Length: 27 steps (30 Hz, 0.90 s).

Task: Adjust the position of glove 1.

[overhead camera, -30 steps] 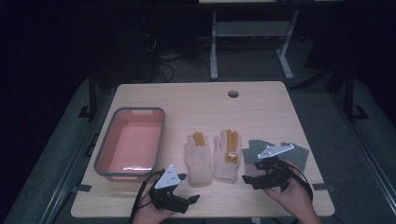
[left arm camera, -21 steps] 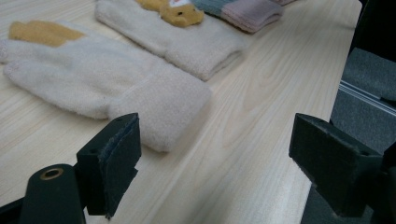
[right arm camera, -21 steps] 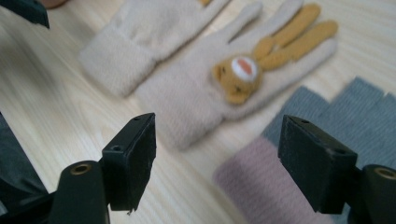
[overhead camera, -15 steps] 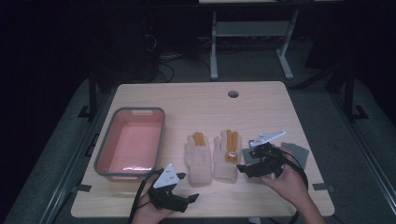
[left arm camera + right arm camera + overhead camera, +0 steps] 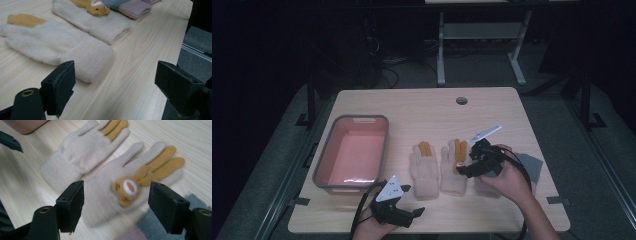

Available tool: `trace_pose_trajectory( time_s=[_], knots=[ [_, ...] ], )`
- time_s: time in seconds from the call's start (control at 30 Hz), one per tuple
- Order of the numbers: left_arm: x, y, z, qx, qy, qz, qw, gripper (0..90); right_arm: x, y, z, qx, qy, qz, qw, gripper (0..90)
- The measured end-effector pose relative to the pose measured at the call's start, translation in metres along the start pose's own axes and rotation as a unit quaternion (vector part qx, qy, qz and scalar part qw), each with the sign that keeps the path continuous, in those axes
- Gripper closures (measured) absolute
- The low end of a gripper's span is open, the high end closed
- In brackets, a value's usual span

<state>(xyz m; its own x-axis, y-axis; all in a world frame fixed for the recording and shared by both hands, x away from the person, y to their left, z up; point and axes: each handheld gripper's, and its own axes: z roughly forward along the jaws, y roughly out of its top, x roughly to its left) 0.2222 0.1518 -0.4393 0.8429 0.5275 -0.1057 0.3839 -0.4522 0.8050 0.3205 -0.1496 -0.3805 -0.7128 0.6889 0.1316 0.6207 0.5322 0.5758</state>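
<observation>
a light wooden table [image 5: 422, 112] carries all the items; the pair of cream gloves at its middle serves as the landmark. the left glove [image 5: 425, 170] lies flat with two mustard fingers, and the right glove [image 5: 455, 167] lies just beside it, bearing a small mustard animal face [image 5: 126, 188] with a white and orange muzzle below its two mustard fingers. left of the gloves stands a pink tub [image 5: 352, 152] with a grey rim. right of the gloves, and touching the right glove's edge, lies grey and pink folded fabric [image 5: 530, 167], partly hidden by the person's hand. the right gripper [image 5: 466, 171] hangs over the right glove, tilted down toward it; in the right gripper view its jaws stand wide apart, framing the cuff and animal face, gripping nothing, and whether they touch the glove cannot be told. the left gripper [image 5: 414, 214] sits near the table's front edge, below and left of the gloves; in the left gripper view its jaws are likewise spread wide and empty, with the left glove's cuff [image 5: 91, 58] lying just ahead of them.
</observation>
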Motion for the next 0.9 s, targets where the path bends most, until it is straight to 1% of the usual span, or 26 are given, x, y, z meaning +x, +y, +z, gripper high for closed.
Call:
trace_pose_trajectory(
  time_s=[0.1, 0.13, 0.2, 0.23, 0.27, 0.33, 0.37, 0.4, 0.43, 0.47, 0.57, 0.6, 0.63, 0.67, 0.7, 0.8, 0.9],
  knots=[
    [0.001, 0.0, 0.0, 0.0, 0.0, -0.002, 1.0, 16.9, -0.002, 0.004, 0.004, 0.007, 0.001, 0.001, 1.0, 28.7],
    [0.001, 0.0, 0.0, 0.0, 0.0, -0.003, 1.0, 16.8, -0.002, 0.007, 0.007, 0.011, 0.001, -0.002, 0.9999, 29.3],
    [0.001, -0.001, 0.0, 0.001, 0.001, -0.001, 1.0, 16.8, -0.002, 0.013, 0.015, 0.028, -0.004, -0.015, 0.9995, 31.5],
    [0.001, -0.001, 0.0, 0.001, 0.001, -0.001, 1.0, 16.8, -0.002, 0.013, 0.015, 0.028, -0.004, -0.015, 0.9995, 31.5],
    [0.001, 0.0, 0.0, 0.0, 0.0, -0.001, 1.0, 16.8, -0.001, 0.016, 0.022, 0.042, -0.012, -0.024, 0.9988, 31.7],
    [0.001, 0.0, -0.001, 0.001, 0.0, 0.0, 1.0, 16.8, -0.001, 0.017, 0.024, 0.047, -0.013, -0.024, 0.9985, 31.7],
    [0.001, 0.0, 0.0, 0.0, 0.0, -0.002, 1.0, 16.8, -0.001, 0.019, 0.029, 0.054, -0.013, -0.023, 0.9982, 31.9],
    [0.001, 0.0, 0.0, 0.0, -0.001, -0.001, 1.0, 16.8, -0.002, 0.021, 0.035, 0.062, -0.016, -0.026, 0.9976, 32.4],
    [0.001, 0.0, 0.0, 0.0, -0.001, -0.001, 1.0, 16.8, -0.002, 0.021, 0.035, 0.062, -0.016, -0.026, 0.9976, 32.4],
    [0.001, 0.0, 0.0, 0.0, -0.001, -0.001, 1.0, 16.8, -0.003, 0.021, 0.038, 0.065, -0.013, -0.025, 0.9974, 32.9],
    [0.001, 0.0, 0.0, 0.001, -0.001, 0.0, 1.0, 16.8, -0.006, 0.023, 0.046, 0.078, -0.017, -0.022, 0.9965, 35.6],
    [0.001, 0.0, 0.001, -0.001, -0.003, -0.005, 1.0, 16.9, -0.008, 0.023, 0.05, 0.086, -0.02, -0.022, 0.9958, 39.0],
    [0.001, 0.0, 0.001, -0.001, -0.003, -0.005, 1.0, 16.8, -0.008, 0.023, 0.05, 0.086, -0.02, -0.022, 0.9958, 39.0],
    [0.001, -0.001, 0.001, 0.0, -0.004, -0.006, 1.0, 16.8, -0.01, 0.022, 0.054, 0.096, -0.03, -0.018, 0.9948, 41.9],
    [0.001, -0.001, 0.001, 0.0, -0.004, -0.006, 1.0, 16.8, -0.01, 0.022, 0.054, 0.096, -0.03, -0.018, 0.9948, 41.9],
    [0.001, -0.001, 0.0, -0.001, -0.004, -0.005, 1.0, 16.8, -0.012, 0.019, 0.06, 0.108, -0.03, -0.011, 0.9937, 45.9],
    [0.001, 0.0, 0.001, -0.001, -0.004, -0.003, 1.0, 16.8, -0.012, 0.018, 0.067, 0.121, -0.057, -0.014, 0.9909, 50.4]
  ],
)
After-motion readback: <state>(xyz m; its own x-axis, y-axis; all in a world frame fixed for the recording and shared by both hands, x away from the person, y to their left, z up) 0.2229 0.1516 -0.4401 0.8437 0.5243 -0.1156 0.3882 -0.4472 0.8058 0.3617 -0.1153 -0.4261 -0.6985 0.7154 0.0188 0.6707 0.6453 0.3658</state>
